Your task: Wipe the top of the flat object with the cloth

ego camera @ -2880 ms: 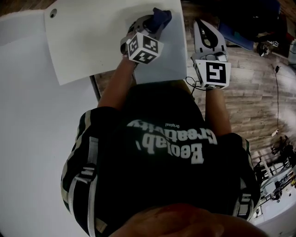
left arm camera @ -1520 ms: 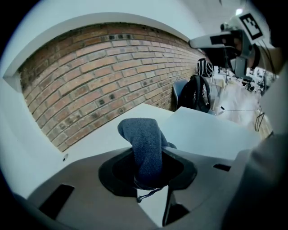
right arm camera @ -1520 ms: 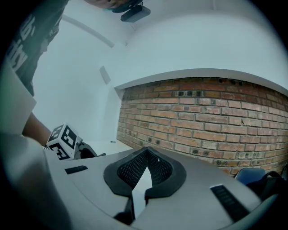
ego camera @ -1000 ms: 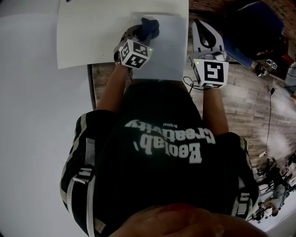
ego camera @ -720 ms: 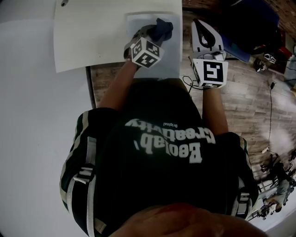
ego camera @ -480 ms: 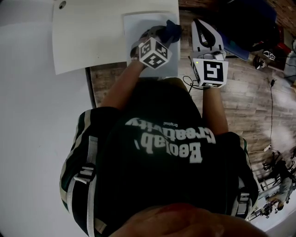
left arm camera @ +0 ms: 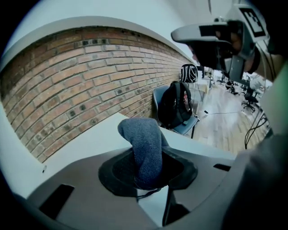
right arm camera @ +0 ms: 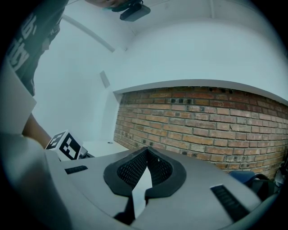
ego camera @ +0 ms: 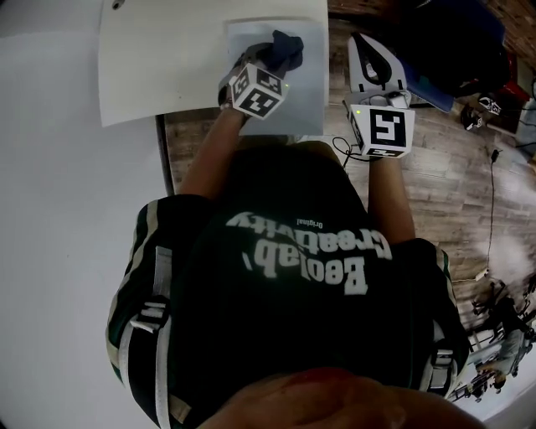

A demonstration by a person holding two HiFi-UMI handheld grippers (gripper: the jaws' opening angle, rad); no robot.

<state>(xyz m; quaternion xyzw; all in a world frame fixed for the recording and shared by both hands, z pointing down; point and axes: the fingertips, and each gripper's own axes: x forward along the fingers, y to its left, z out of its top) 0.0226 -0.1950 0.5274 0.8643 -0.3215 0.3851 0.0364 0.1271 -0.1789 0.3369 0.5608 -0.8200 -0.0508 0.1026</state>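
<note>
Leftward since half a second ago, the left gripper (ego camera: 272, 60) has slid its blue cloth (ego camera: 286, 43) from the right edge of the pale flat sheet (ego camera: 311, 84) toward its middle, jaws clamped on the cloth (it bulges out past them). The right gripper (ego camera: 368, 46) hangs beside the white tabletop (ego camera: 151, 67), jaws together and empty. The shirt (ego camera: 301, 318) print reads "Beolab Creativity".

Head view: the left gripper (ego camera: 272, 61) has its jaws hidden beneath its marker cube and the cloth (ego camera: 286, 45). Where the cloth meets the flat object (ego camera: 310, 84) is not visible. The flat object's near-left corner is covered by cube and hand. At the bench (ego camera: 159, 59) far-left corner is a small dark mark (ego camera: 115, 5), possibly a hole. The floor clutter at lower right is blurred.
</note>
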